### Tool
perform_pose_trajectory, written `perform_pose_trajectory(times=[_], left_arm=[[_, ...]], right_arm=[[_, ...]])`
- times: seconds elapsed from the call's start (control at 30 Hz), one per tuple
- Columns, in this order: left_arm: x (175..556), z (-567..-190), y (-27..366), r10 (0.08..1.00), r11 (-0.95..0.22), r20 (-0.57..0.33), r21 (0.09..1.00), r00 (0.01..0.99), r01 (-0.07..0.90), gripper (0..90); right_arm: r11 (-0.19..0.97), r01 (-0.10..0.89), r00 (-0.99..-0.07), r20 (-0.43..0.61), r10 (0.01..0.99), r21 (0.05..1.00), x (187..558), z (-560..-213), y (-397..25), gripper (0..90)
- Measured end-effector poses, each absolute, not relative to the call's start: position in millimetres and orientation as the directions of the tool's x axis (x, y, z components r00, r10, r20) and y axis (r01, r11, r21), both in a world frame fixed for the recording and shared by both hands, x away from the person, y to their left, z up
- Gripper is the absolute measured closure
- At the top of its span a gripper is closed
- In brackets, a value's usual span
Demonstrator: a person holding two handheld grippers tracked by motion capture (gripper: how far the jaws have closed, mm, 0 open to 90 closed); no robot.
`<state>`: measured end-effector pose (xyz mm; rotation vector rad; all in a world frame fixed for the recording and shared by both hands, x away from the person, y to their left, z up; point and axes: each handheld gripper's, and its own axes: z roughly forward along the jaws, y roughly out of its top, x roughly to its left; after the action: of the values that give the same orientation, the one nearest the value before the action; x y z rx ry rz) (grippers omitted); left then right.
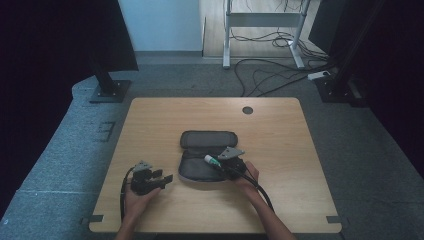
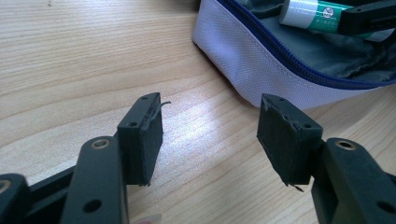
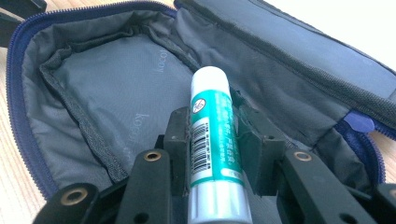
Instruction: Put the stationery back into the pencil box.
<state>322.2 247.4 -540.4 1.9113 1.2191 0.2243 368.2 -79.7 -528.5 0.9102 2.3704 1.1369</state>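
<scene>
A grey pencil case with a blue zipper lies unzipped and spread flat in the middle of the table. My right gripper is shut on a green and white glue stick, held just above the case's grey lining. From above, the glue stick and right gripper hover over the near half of the case. My left gripper rests on the table left of the case, open with nothing between its pads. The case's pale outer wall sits just ahead of the left gripper.
The wooden table has a round cable hole at the back. Cables lie on the floor behind, beside a white desk frame and dark stand bases.
</scene>
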Motion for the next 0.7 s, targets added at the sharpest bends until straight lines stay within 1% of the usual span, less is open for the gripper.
perform_pose_trajectory(times=[0.3,0.37,0.4,0.47,0.6,0.7], left_arm=[[322.8,-540.8,247.5,0.814,-0.175,-0.274,0.725,0.512,0.666,40.8],[323.1,-541.6,247.1,0.815,-0.177,-0.273,0.722,0.511,0.669,40.7],[323.1,-541.7,247.1,0.815,-0.177,-0.273,0.722,0.511,0.669,40.7],[322.8,-541.6,246.8,0.816,-0.178,-0.272,0.721,0.511,0.669,40.8],[322.6,-540.6,246.1,0.815,-0.178,-0.270,0.726,0.513,0.664,40.8],[322.6,-540.6,244.9,0.815,-0.180,-0.268,0.726,0.514,0.664,40.8]], right_arm=[[0.485,0.390,-0.727,-0.061,0.684,0.783,365.6,-528.5,-78.6,63.1],[0.474,0.384,-0.728,-0.056,0.684,0.792,364.8,-527.1,-79.6,60.0],[0.465,0.385,-0.724,-0.052,0.688,0.797,364.0,-525.9,-80.3,56.2],[0.446,0.386,-0.712,-0.047,0.701,0.807,362.2,-523.8,-81.8,52.6],[0.398,0.375,-0.696,-0.028,0.717,0.837,355.8,-518.7,-88.5,48.9],[0.368,0.379,-0.694,-0.003,0.720,0.849,350.8,-515.4,-95.5,48.4]])
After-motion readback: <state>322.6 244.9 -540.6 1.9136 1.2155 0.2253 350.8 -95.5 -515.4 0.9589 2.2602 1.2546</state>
